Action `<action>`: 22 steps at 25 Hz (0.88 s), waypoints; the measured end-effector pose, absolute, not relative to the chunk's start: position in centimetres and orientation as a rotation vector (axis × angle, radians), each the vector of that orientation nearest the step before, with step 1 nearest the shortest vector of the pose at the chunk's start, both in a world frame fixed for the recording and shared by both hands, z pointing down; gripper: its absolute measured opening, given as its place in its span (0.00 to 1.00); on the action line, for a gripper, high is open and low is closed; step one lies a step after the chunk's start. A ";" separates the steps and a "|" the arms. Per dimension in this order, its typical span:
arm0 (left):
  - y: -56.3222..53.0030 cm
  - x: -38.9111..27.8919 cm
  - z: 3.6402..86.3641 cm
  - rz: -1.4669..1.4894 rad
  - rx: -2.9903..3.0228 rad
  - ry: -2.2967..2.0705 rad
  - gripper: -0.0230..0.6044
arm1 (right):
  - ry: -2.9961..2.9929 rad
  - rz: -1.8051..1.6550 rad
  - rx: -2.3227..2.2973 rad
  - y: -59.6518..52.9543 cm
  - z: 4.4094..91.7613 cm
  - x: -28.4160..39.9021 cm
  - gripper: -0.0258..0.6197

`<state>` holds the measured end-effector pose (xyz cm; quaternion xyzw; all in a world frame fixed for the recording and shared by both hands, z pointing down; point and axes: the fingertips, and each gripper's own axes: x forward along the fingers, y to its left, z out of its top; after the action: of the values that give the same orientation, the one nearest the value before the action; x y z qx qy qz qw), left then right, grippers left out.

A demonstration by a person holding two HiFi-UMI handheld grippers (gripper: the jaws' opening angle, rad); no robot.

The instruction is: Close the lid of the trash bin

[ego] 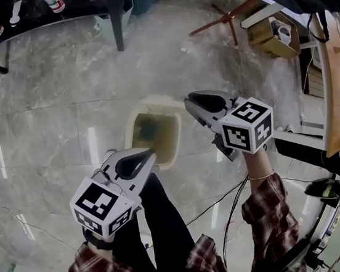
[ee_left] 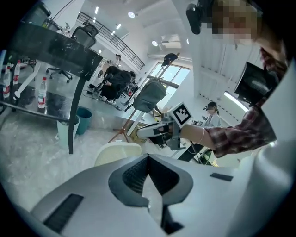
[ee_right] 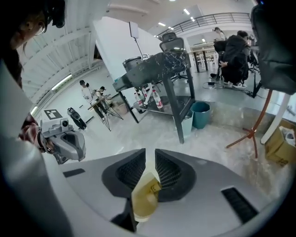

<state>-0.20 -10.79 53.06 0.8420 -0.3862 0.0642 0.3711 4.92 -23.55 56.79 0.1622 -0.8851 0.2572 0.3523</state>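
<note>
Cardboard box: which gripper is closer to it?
Right. In the head view the right gripper sits down-left of the cardboard box. The left gripper is farther off, on the other side of the trash bin.

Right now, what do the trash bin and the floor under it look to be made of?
Trash bin: probably plastic, cream with a smooth, dull finish; its rim is thin and rounded and the walls evenly coloured.
Floor: polished marble or marble-look tile; grey veining, straight joints and sharp reflections of lights.
</note>
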 end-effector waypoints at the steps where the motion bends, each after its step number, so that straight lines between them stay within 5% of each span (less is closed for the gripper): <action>1: -10.5 -0.2 53.6 0.162 2.146 -0.994 0.05 | -2.280 0.683 0.397 -23.6 57.6 4.8 0.13; 22: -11.3 1.3 55.4 0.141 2.085 -0.944 0.05 | -2.124 0.883 0.158 -17.8 62.1 5.9 0.13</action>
<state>1.29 -11.29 55.37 0.8286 -0.3754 0.0560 0.4116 5.88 -17.79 62.12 0.0627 -0.8420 0.3499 0.4059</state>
